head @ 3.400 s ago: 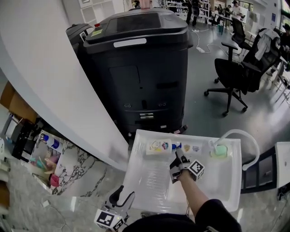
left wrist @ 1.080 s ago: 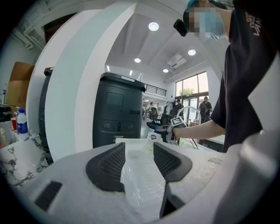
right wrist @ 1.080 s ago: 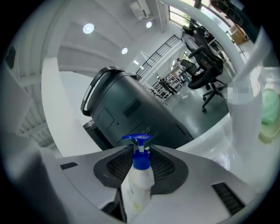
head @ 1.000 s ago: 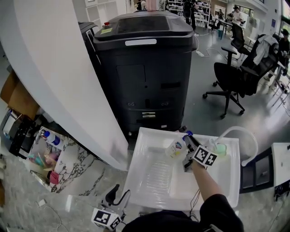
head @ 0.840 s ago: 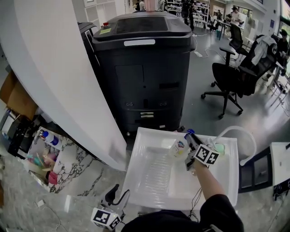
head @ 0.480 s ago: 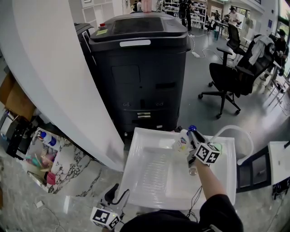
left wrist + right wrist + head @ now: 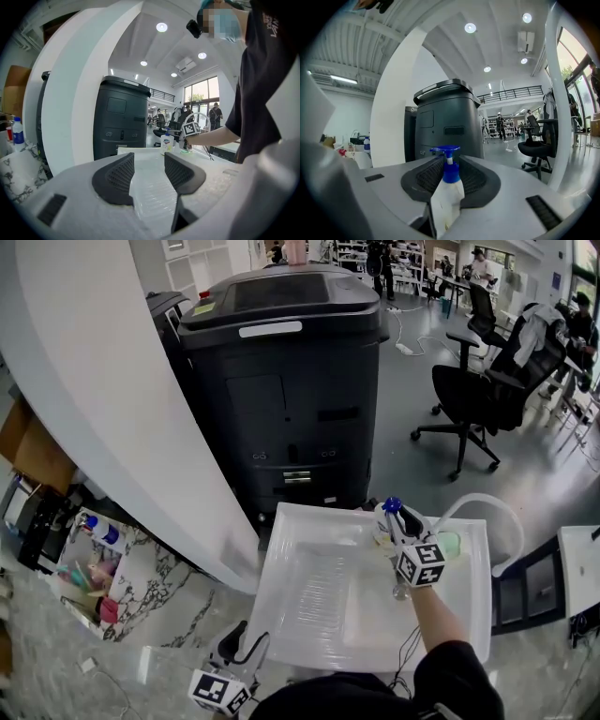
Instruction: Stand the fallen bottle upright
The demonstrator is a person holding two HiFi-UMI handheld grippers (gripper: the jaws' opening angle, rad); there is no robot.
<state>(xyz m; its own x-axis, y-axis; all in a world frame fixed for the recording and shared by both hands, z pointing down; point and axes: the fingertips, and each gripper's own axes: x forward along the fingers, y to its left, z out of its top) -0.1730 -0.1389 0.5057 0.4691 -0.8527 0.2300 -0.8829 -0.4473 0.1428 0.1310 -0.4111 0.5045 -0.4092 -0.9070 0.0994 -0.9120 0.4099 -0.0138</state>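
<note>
A white soap bottle with a blue pump (image 7: 385,518) stands upright at the far right of the white sink (image 7: 309,615). My right gripper (image 7: 395,524) is shut on its body. In the right gripper view the bottle (image 7: 447,199) rises between the two dark pads (image 7: 476,180), pump on top. These jaws have just been closing on the bottle. Whether its base rests on the sink I cannot tell. The left gripper view shows the bottle (image 7: 166,142) far off, with the right gripper (image 7: 187,136) beside it. My left gripper (image 7: 251,645) stays open and empty at the sink's near edge.
A tall black machine (image 7: 281,381) stands behind the sink. A white hose (image 7: 487,517) arcs over a green sponge (image 7: 452,545) at the sink's far right corner. The marble counter (image 7: 141,596) on the left holds small bottles. Office chairs (image 7: 487,381) stand beyond.
The right gripper rolled the bottle from a slant to upright, lifting it a little and carrying it toward the sink's far right. The left gripper stayed put.
</note>
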